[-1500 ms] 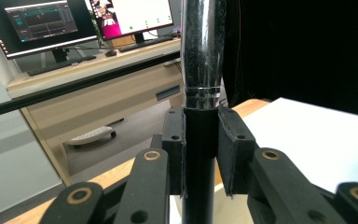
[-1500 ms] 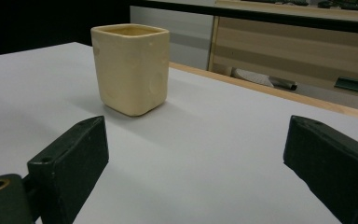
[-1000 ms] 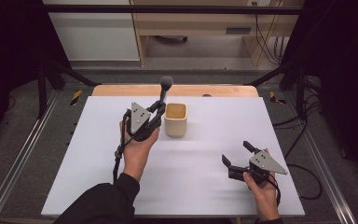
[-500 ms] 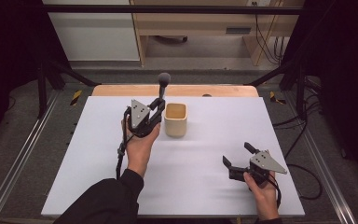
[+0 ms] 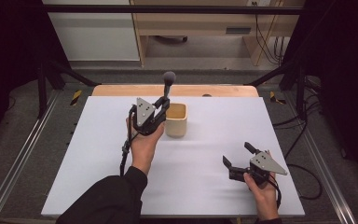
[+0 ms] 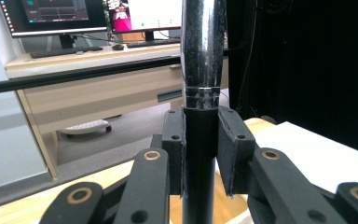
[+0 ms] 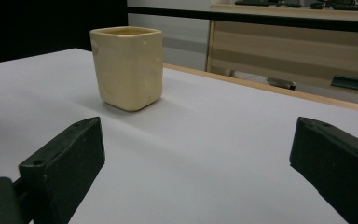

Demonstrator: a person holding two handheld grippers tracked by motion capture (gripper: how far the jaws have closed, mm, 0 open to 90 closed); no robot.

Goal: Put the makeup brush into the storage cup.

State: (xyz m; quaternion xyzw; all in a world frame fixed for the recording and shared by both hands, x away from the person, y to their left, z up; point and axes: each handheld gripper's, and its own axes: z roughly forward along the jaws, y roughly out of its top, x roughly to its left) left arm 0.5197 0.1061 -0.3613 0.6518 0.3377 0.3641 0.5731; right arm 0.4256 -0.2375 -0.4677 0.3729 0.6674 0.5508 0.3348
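Your left gripper is clamped on a long tool with a black and chrome shaft and a dark rounded head. It could be a brush or a small ladle; the head is too small to tell. In the left gripper view the two pads press flat on the black lower part of the shaft, just under the chrome section, so the hold looks square and firm.

What the coming move turns on is this: the tool's long axis stands close to upright, head end above your jaws and a little beyond them, while the cream square cup sits just beside the gripper, on the side toward your other hand and lower down. The cup's mouth faces up (it stands upright on the white table). I cannot tell how much shaft hangs below the pads, since the gripper body hides it in the high view.

Your right gripper rests near the table, well apart from the cup, jaws spread wide with nothing between them. The cup lies straight ahead of it, slightly to the left in its own view.

So the left hand is much the nearer, and I judge a short sideways shift over the rim, keeping the shaft vertical, would set the tool in.
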